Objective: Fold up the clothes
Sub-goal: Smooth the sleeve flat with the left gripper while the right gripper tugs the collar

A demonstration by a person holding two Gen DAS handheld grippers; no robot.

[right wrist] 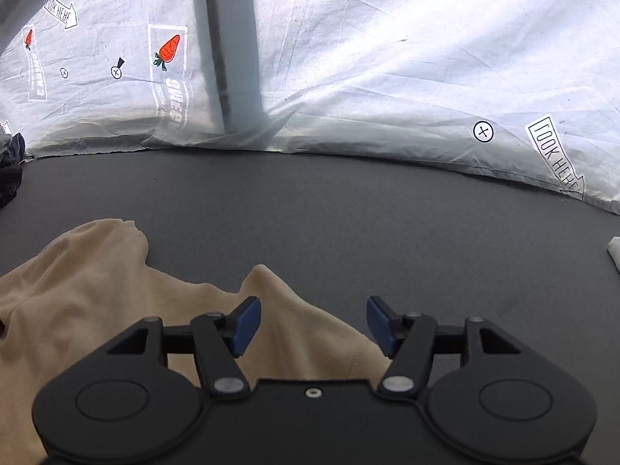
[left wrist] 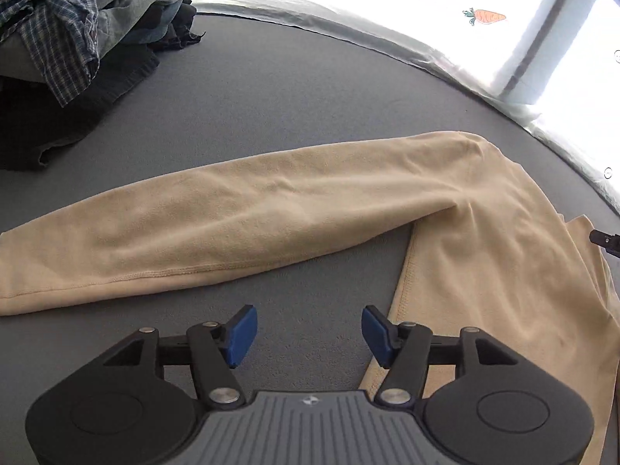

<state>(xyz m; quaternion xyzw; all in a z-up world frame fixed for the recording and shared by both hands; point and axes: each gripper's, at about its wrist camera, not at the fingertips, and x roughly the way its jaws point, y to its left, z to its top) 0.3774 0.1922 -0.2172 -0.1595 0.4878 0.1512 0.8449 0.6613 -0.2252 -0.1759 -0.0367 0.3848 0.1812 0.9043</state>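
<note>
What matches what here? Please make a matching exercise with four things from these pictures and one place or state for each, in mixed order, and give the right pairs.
Things:
1. beige long-sleeved top
2. heap of mixed unfolded clothes
3. left gripper
4. orange carrot sticker

Places or states:
A. on the white sheet behind the table
B. piled at the far left corner
C. open, holding nothing
D. spread on the grey table, sleeve stretched out

Pairs: 1-D, 2-B, 3-C, 4-A

Strong backlight through white sheet [left wrist: 445, 31], blown out (left view); fisheye-bent edges, dark corners.
</note>
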